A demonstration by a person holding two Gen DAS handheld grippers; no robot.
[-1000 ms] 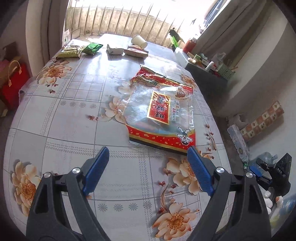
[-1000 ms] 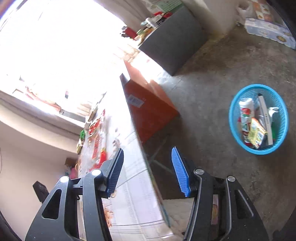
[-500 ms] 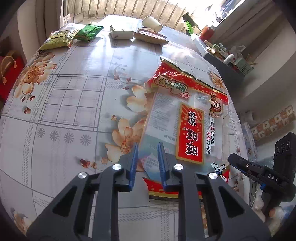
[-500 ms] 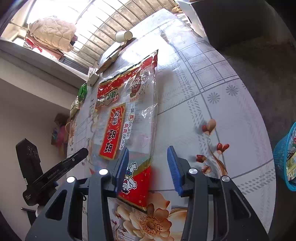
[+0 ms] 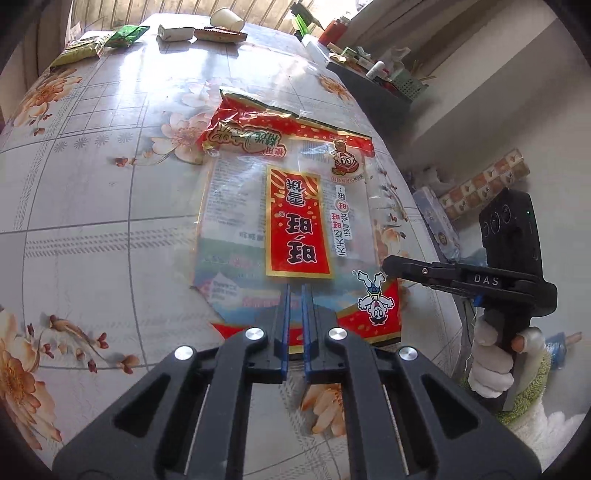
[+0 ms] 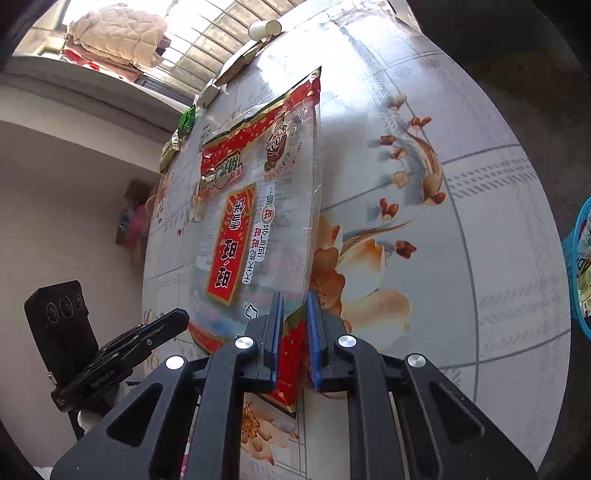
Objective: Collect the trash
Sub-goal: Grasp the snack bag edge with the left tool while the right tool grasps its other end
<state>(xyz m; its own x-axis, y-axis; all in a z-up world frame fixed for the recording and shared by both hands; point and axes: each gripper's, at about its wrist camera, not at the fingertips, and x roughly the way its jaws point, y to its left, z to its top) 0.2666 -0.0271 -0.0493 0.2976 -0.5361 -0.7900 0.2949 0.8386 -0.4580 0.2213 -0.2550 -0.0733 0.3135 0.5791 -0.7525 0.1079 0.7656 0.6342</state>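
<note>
With its blue pads drawn almost together after just closing, the left gripper point(image 5: 295, 291) sits over the near, six-o'clock edge of the big red-and-clear snack bag point(image 5: 295, 206); only a thin slit remains, and whether film is caught in it cannot be told. The right gripper point(image 6: 295, 299) has also been closing, and its pads stand a little apart astride the bag's near right corner, where the red foil rises between them. A gloved hand point(image 5: 491, 369) carries that gripper at three o'clock in the left view. The bag lies flat on the floral tablecloth point(image 5: 96, 192). At twelve o'clock, along the far edge, sit a paper cup point(image 5: 225, 18), a white carton point(image 5: 175, 32) and green wrappers point(image 5: 127, 35). A blue basket point(image 6: 578, 266) shows at three o'clock in the right view.
</note>
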